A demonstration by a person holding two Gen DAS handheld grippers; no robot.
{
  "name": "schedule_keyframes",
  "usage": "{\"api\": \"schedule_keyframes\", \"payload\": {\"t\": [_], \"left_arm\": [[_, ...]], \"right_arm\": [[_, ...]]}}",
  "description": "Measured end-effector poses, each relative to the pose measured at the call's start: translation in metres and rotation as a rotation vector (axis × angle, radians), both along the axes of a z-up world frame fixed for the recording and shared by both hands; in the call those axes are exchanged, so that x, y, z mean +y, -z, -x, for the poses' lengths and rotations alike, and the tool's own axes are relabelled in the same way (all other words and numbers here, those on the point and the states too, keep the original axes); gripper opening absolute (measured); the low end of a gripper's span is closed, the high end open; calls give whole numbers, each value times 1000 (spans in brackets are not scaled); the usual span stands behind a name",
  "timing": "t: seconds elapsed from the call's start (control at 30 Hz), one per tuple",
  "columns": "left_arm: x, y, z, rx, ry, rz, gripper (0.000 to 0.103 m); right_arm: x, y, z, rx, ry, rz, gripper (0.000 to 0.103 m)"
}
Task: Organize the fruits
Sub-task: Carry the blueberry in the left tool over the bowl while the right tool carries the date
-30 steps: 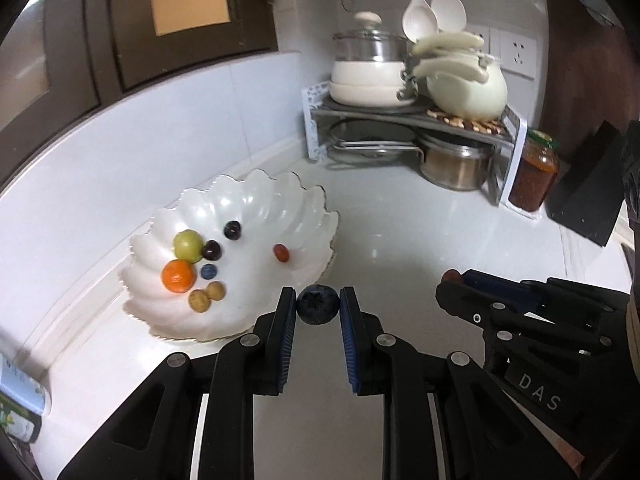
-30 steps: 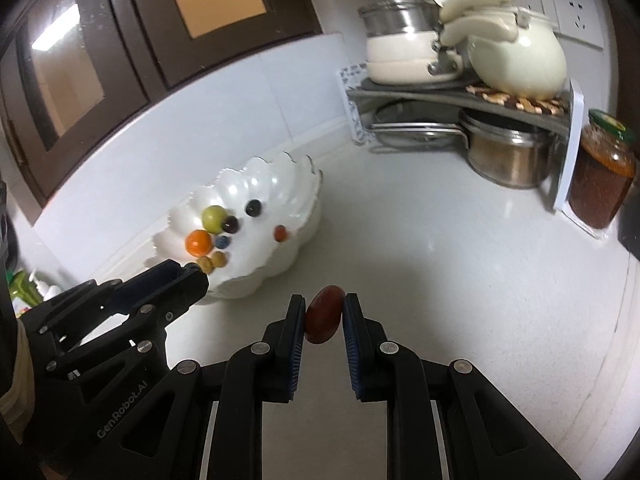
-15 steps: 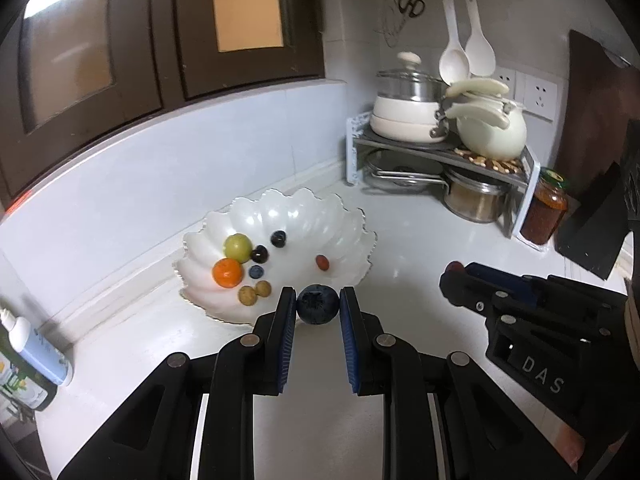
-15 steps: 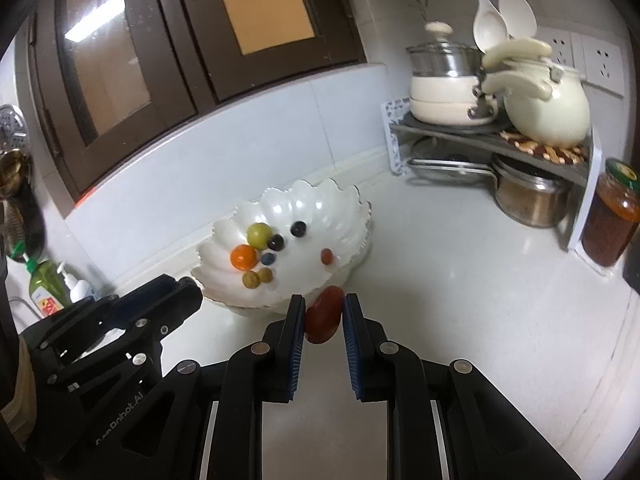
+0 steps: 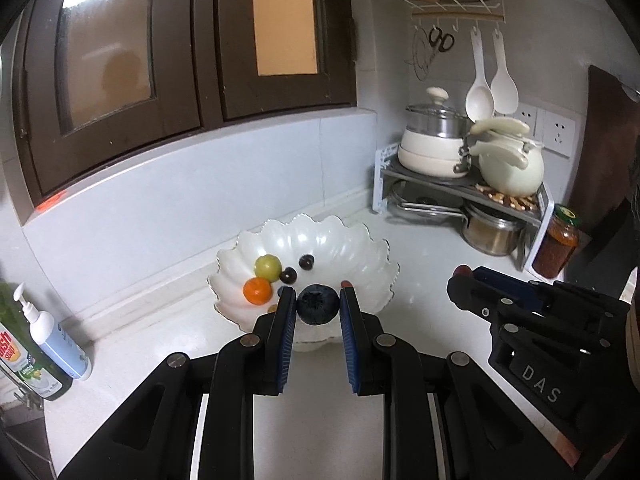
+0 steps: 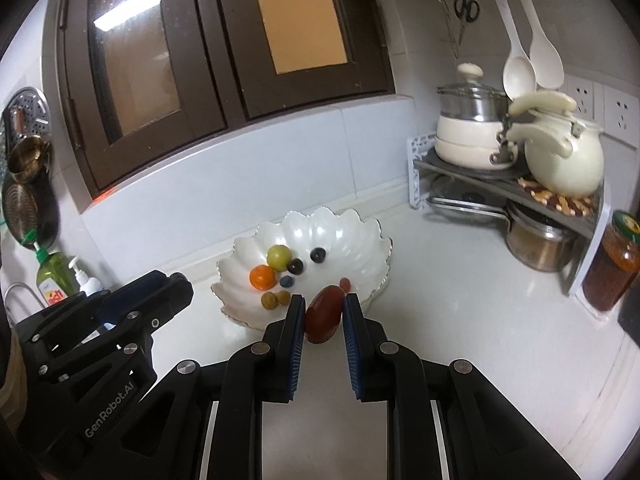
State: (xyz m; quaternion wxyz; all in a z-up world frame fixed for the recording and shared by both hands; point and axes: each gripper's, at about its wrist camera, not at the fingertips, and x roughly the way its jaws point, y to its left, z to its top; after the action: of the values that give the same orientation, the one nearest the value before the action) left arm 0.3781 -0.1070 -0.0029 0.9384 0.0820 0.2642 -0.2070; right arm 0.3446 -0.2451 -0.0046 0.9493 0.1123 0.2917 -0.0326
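My left gripper [image 5: 317, 305] is shut on a dark blueberry [image 5: 317, 304], held in the air in front of the white scalloped bowl [image 5: 360, 248]. My right gripper [image 6: 323, 314] is shut on an oval dark red fruit [image 6: 323, 314], also just short of the bowl [image 6: 360, 240]. Inside the bowl lie a green fruit [image 6: 279, 256], an orange one [image 6: 262, 277], dark berries [image 6: 318, 255], a small blueberry [image 6: 286, 281], two tan fruits [image 6: 275, 299] and a small red one [image 6: 345, 283]. Each gripper shows at the side of the other's view, the right gripper [image 5: 460, 280] and the left gripper [image 6: 184, 284].
A corner rack [image 5: 460, 196] with pots, a cream kettle [image 5: 512, 168] and a sauce jar [image 5: 558, 242] stands at the back right. Soap bottles [image 5: 44, 344] stand at the left by the sink. Dark window frames run above the tiled backsplash. White counter lies between bowl and rack.
Both grippers have risen and drawn back from the bowl, so it looks smaller and farther. Each keeps hold of its fruit. More of the wall, window and bottles has come into view.
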Motion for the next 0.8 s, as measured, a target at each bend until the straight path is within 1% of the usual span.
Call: {"api": "schedule_keyframes", "payload": {"t": [0.23,0.37,0.5,0.8], "left_arm": [[-1,-11,-8,-19,-34,9,23],[-5,-14,-17,-13,-48,11,23],[-8,-14,-30,5,-60,21,23],[-16,-7,-61,40,-91,7,23]], "right_arm": [[-3,-12,-9,-29,-15,37,21],[-8,-17,-19,-35,-29,45,21],[-16,-18,-34,-26,-56,32,21],[-25,-8,-78,34,-102,19,21]]}}
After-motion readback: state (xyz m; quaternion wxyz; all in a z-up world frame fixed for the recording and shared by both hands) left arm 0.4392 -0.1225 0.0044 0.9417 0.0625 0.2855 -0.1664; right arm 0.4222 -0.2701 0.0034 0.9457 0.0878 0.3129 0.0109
